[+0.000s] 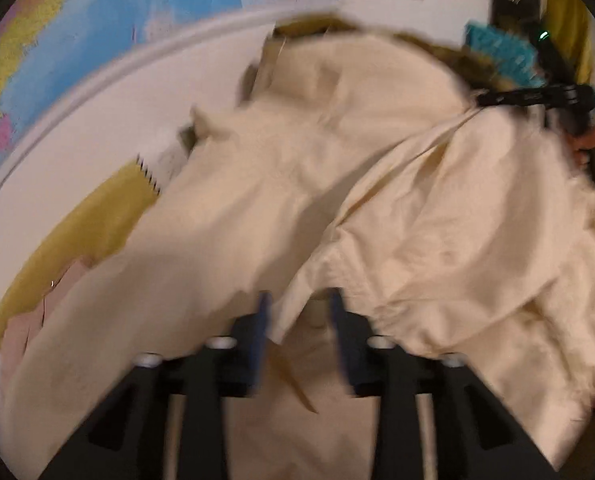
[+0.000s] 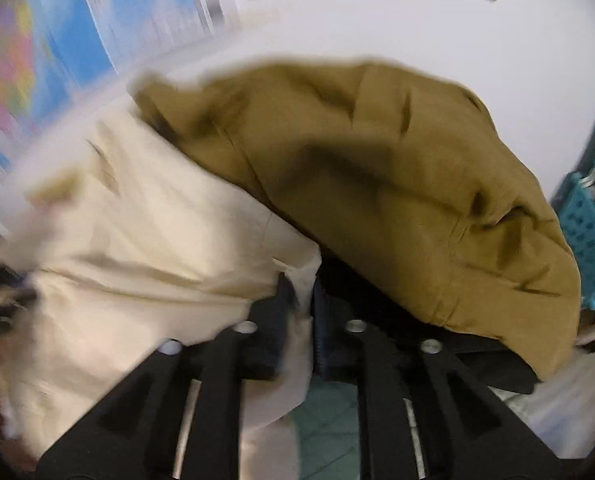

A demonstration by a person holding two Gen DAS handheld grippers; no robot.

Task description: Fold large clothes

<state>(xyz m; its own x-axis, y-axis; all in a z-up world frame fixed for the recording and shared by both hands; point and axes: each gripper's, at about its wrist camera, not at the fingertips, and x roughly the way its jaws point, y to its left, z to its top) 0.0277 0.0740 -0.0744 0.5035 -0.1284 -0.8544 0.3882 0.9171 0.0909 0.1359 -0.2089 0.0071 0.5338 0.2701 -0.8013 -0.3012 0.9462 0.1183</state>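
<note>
Nearest in the left wrist view, the left gripper (image 1: 299, 312) stands with its blue pads partly apart, a hem of the cream garment (image 1: 377, 184) lying in the gap; blur hides whether the pads press on it, so a grip cannot be told. In the right wrist view, the right gripper (image 2: 299, 300) has its jaws nearly together with a strip of the same cream cloth (image 2: 145, 240) running between the pads, apparently pinched. The garment lies rumpled on the white table (image 1: 109, 128), layered but with no flat, squared fold visible; judged from this, folding is at an early stage, with smoothing and the main folds still to do. Beyond the right gripper, an olive-brown garment (image 2: 377, 184) is heaped against the cream one, unfolded. Toward the far side, the cream cloth partly covers a yellow fabric swatch (image 1: 81, 232) at the left, and bare table remains beyond it up to the raised rim. A teal slotted basket (image 2: 589, 224) crowds the right edge, limiting room there. A map (image 1: 97, 8) hangs on the wall behind
</note>
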